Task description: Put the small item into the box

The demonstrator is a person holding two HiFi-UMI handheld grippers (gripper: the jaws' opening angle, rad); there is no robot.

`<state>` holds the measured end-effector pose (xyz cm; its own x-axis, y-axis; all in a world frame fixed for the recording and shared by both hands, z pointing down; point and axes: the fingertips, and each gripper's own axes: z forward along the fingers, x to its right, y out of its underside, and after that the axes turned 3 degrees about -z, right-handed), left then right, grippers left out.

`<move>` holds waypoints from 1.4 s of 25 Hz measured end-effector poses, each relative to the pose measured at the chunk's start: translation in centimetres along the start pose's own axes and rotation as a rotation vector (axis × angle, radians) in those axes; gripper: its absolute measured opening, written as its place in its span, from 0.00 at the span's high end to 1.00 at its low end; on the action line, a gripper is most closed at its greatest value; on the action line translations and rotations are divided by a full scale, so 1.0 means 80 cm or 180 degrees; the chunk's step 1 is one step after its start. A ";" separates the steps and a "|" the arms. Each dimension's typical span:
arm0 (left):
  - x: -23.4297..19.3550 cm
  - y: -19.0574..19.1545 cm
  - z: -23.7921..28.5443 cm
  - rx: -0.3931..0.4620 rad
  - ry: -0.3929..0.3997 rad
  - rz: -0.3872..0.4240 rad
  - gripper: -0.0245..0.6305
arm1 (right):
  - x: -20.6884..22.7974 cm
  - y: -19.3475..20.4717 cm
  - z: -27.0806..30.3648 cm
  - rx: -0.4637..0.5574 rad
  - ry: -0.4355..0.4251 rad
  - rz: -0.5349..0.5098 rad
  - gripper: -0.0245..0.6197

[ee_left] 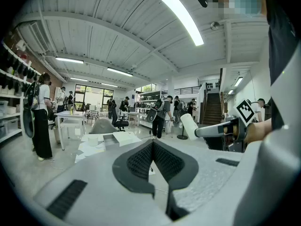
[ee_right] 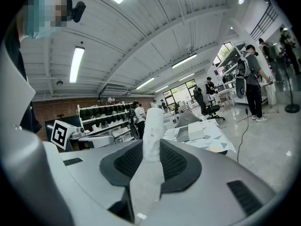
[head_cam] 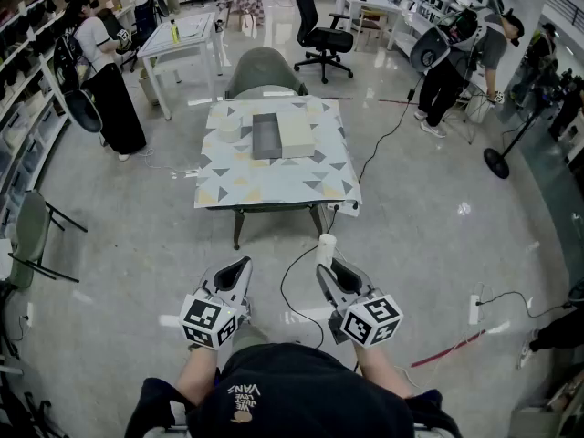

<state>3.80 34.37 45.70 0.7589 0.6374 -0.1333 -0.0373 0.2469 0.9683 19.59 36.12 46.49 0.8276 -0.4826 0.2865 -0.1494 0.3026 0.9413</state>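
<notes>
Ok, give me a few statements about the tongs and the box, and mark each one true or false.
The right tongs grip a white cylindrical item. True.
The left tongs hold an item too. False: they are shut with nothing between them.
The box on the table lies open. True.
The white item is already in the box. False: it is in the right tongs, well short of the table.
</notes>
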 end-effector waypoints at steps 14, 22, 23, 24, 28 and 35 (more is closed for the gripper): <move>-0.014 -0.001 0.007 0.0084 0.0021 -0.0227 0.95 | -0.005 -0.015 0.015 0.0118 -0.0147 0.0085 0.78; -0.064 -0.006 0.035 0.0023 0.0122 -0.0300 0.95 | 0.011 -0.026 0.064 0.0083 0.0029 0.0140 0.78; -0.074 -0.008 0.040 0.0021 0.0143 -0.0303 0.95 | 0.013 -0.028 0.074 0.0083 0.0058 0.0147 0.78; -0.085 -0.011 0.046 0.0019 0.0166 -0.0305 0.95 | 0.014 -0.031 0.085 0.0087 0.0088 0.0152 0.78; -0.135 -0.021 0.071 -0.0014 0.0294 -0.0295 0.95 | 0.017 -0.042 0.131 0.0105 0.0226 0.0156 0.78; -0.233 -0.042 0.109 -0.0080 0.0541 -0.0212 0.95 | 0.014 -0.054 0.223 0.0165 0.0479 0.0228 0.78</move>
<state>-4.58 15.30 46.75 0.6395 0.7327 -0.2329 -0.0085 0.3096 0.9508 11.49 19.61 45.96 0.8850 -0.3316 0.3269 -0.2353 0.2872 0.9285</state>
